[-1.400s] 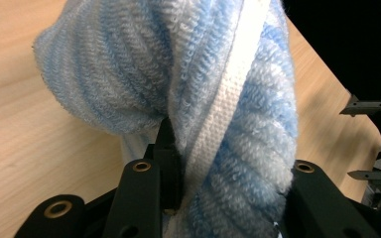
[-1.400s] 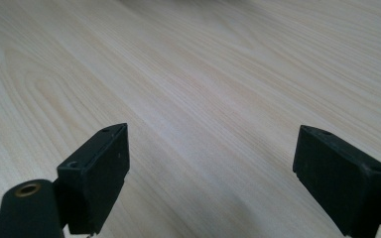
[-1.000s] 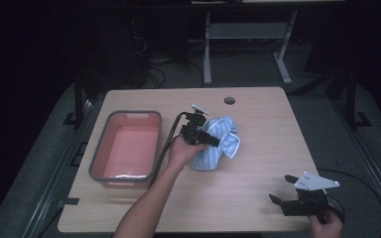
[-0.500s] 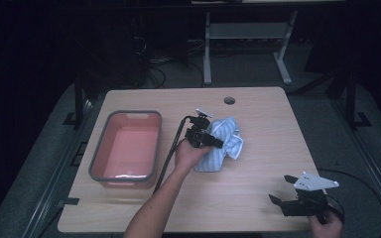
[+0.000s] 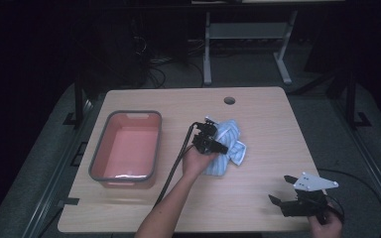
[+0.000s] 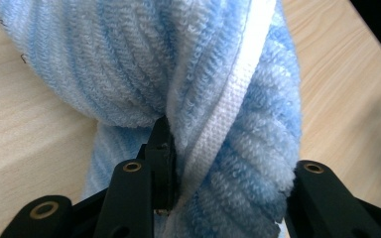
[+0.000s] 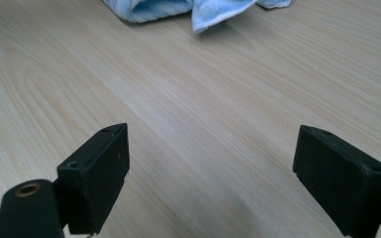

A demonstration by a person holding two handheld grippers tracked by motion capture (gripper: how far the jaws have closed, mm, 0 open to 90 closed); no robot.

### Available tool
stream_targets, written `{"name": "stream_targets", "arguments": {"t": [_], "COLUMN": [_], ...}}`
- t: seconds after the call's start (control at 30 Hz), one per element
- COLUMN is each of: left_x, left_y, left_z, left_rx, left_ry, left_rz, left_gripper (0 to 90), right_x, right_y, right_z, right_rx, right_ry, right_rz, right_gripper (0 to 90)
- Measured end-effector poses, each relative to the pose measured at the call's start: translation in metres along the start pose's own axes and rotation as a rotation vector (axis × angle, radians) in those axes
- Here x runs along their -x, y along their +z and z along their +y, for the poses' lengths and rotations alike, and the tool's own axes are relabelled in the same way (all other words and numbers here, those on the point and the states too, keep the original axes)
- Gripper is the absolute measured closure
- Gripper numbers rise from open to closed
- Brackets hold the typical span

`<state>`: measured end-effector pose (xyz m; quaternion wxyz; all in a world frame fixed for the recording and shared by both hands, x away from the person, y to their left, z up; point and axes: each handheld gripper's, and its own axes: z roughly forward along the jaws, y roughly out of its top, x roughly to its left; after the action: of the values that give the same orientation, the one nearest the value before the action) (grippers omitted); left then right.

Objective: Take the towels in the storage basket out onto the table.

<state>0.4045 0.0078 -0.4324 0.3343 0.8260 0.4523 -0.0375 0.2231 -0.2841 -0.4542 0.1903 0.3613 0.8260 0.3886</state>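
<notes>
High view has the blue towel [image 5: 228, 146] bunched up around the middle of the table [image 5: 258, 198], just right of the pink tub [image 5: 126, 148]; left gripper [image 5: 218, 146] is sitting right on its near-left edge; left gripper view shows the towel [image 6: 218, 99] stuffed between the jaws, one jaw buried in a fold by the white hem, so it's clamped on the cloth; right gripper [image 5: 283, 198] is way off at the near right corner, well apart from the towel; right gripper view has its jaws spread wide over bare wood with nothing between them, towel [image 7: 198, 10] at the far edge.
</notes>
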Motion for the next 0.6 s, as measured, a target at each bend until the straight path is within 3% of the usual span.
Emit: {"name": "stream_targets", "arguments": {"t": [0.1,0.17,0.33,0.6], "left_x": [0.002,0.002,0.0,-0.001], "left_y": [0.004,0.006,0.005,-0.004], "left_z": [-0.003,-0.006,-0.007,-0.009], "left_rx": [-0.006,-0.002,-0.001,0.026], "left_ry": [0.029,0.03,0.0,-0.002], "left_rz": [0.02,0.01,-0.017,-0.045], "left_gripper": [59.2,57.8,52.8,42.3], "right_x": [0.0,-0.001,-0.004,-0.004], "right_y": [0.001,0.001,0.004,0.005], "right_z": [0.0,0.001,0.001,0.002], "right_rx": [0.0,-0.004,-0.014,-0.017], "right_ry": [0.0,-0.003,-0.007,-0.011], "right_rz": [0.001,-0.001,0.006,0.004], "right_gripper": [13.8,13.8,13.8,13.8]}}
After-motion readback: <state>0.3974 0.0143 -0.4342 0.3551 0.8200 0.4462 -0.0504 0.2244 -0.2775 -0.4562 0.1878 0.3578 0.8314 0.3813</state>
